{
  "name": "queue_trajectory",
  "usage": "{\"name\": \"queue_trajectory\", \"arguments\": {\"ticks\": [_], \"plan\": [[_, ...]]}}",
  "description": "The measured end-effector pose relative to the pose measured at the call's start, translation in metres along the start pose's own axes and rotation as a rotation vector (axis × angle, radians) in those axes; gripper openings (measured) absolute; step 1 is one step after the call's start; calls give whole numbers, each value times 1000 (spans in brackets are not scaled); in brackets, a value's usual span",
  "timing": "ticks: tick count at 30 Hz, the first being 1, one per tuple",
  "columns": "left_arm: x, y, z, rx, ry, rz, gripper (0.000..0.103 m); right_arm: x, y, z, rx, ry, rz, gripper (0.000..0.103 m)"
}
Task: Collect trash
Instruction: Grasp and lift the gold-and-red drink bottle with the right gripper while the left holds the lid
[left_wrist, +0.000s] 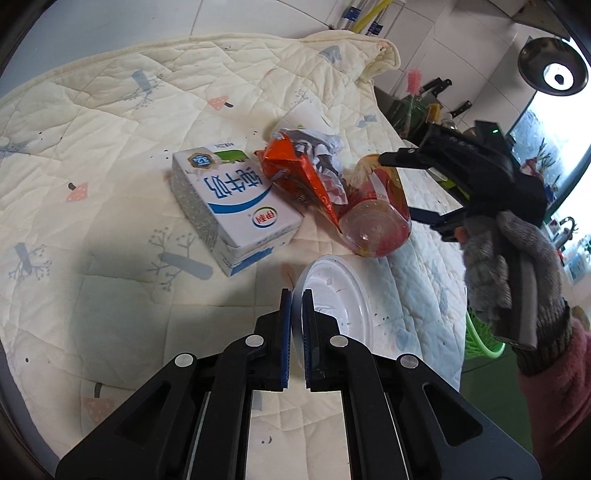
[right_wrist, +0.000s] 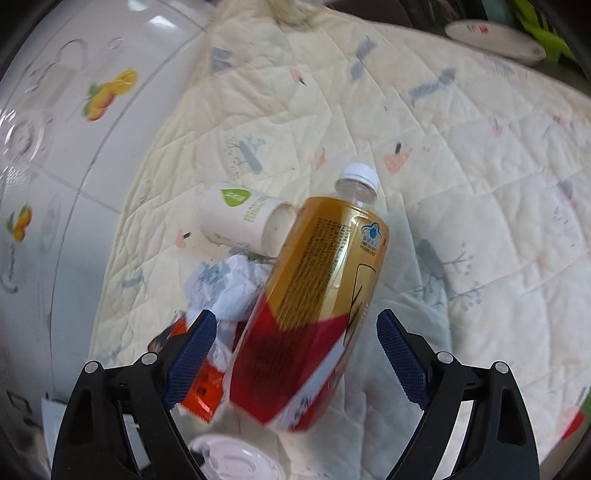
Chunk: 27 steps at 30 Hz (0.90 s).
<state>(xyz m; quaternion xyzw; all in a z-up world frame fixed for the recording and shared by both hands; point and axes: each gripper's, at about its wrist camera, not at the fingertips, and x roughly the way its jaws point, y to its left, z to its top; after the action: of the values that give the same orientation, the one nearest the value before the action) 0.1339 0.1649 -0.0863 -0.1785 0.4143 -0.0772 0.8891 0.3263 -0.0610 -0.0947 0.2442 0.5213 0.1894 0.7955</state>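
Seemingly untouched, bottle (right_wrist: 317, 295) between right tongs (right_wrist: 295, 354)

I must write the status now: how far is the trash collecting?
Nothing looks binned yet. In hand: the left gripper pinches the white plastic lid; the open right gripper straddles the bottle. Left: milk carton, orange wrapper, paper cup.
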Motion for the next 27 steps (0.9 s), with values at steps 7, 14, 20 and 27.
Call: {"name": "queue_trajectory", "arguments": {"ticks": [7, 14, 20, 27], "plan": [[1, 5, 0, -1, 2, -5, 4, 28, -15, 11, 99, 53, 23, 85], [2, 2, 2, 1, 2, -12, 4, 34, -10, 13, 60, 72, 38, 76], [1, -4, 0, 6, 1, -28, 4, 18, -9, 8, 20, 57, 49, 74], [2, -15, 0, 14, -1, -39, 4, -16, -22, -6, -23, 37, 66, 70]]}}
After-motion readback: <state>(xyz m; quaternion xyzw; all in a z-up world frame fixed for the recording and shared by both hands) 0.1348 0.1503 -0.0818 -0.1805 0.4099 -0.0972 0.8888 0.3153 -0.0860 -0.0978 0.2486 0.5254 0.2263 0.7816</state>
